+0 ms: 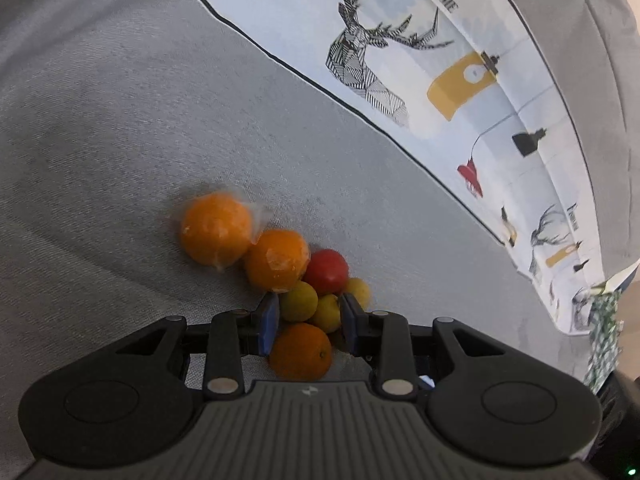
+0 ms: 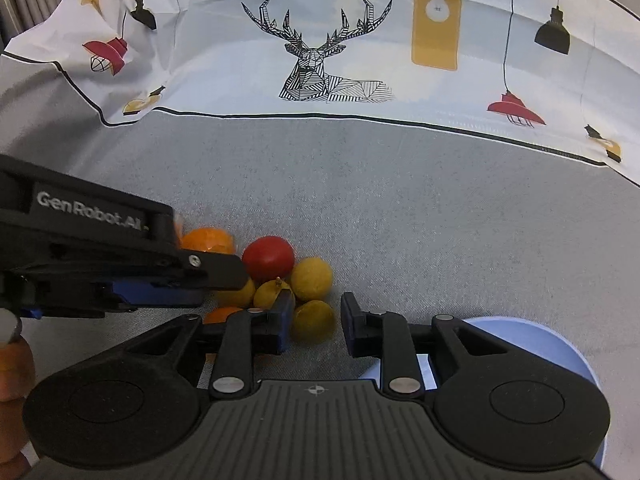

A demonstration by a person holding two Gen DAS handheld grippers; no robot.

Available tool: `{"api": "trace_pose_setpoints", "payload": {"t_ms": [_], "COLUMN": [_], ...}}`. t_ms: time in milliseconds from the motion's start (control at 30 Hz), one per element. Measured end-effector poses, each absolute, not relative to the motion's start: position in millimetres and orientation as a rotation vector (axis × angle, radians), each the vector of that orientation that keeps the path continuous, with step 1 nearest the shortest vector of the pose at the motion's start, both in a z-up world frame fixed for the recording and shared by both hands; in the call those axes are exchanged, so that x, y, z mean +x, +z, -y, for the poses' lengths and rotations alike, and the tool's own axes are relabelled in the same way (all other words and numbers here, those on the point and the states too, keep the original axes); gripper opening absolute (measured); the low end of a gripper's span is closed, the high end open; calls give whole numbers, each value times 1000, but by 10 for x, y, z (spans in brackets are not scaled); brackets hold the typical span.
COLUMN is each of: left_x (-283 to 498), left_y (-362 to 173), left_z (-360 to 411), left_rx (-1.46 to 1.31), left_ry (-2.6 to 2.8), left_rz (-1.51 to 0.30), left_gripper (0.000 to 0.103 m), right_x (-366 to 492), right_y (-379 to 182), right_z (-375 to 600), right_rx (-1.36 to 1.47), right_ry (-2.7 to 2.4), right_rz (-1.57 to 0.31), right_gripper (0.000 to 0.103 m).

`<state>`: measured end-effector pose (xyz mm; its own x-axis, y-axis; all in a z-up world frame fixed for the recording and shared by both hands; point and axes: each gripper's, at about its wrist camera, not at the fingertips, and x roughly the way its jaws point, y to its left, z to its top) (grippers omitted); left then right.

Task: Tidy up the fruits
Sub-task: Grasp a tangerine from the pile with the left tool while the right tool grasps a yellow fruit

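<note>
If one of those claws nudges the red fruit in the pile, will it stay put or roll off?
The red fruit looks round and smooth, so it would probably roll if freed. It leans against small yellow fruits and an orange, which may hold it or scatter too. The grey cloth looks soft, likely slowing any roll.

The left gripper (image 1: 308, 312) points steeply down, its blue-padded jaws a little apart and pressing on nothing. The right gripper (image 2: 314, 312) also tilts steeply down, its jaws likewise a little apart with nothing clamped. In the right wrist view the left gripper reaches in from the left edge, just beside the right one.
</note>
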<state>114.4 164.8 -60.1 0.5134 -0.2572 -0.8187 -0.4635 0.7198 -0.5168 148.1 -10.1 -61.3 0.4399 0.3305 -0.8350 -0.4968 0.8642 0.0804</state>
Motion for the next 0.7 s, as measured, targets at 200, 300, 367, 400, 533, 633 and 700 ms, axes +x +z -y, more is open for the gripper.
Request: {"api": "trace_pose_setpoints", "payload": {"t_ms": [200, 300, 367, 400, 533, 633, 700], "left_x": [1105, 1063, 1058, 1060, 1089, 1116, 1125], "left_y": [-593, -590, -591, -595, -612, -607, -612], "left_z": [-1709, -1785, -1815, -1828, -1825, -1783, -1766], "left_rx": [-834, -845, -833, -829, -826, -803, -785], "left_ry": [192, 250, 279, 286, 280, 276, 277], "left_rz": [-1049, -1043, -1036, -1036, -1031, -1030, -1030], "left_gripper": [42, 46, 46, 46, 46, 45, 43], "right_x": [1501, 1476, 1478, 1481, 1488, 1486, 1488], "right_y": [-600, -597, -605, -607, -613, -620, -623], "right_z": [106, 82, 87, 91, 90, 107, 113], "right_rx": [-191, -215, -217, -213, -211, -210, -207], "right_ry": [524, 534, 534, 535, 543, 554, 560], "right_rz": [-1000, -995, -998, -999, -1002, -1008, -1011], "right_gripper": [27, 27, 27, 27, 27, 27, 27]}}
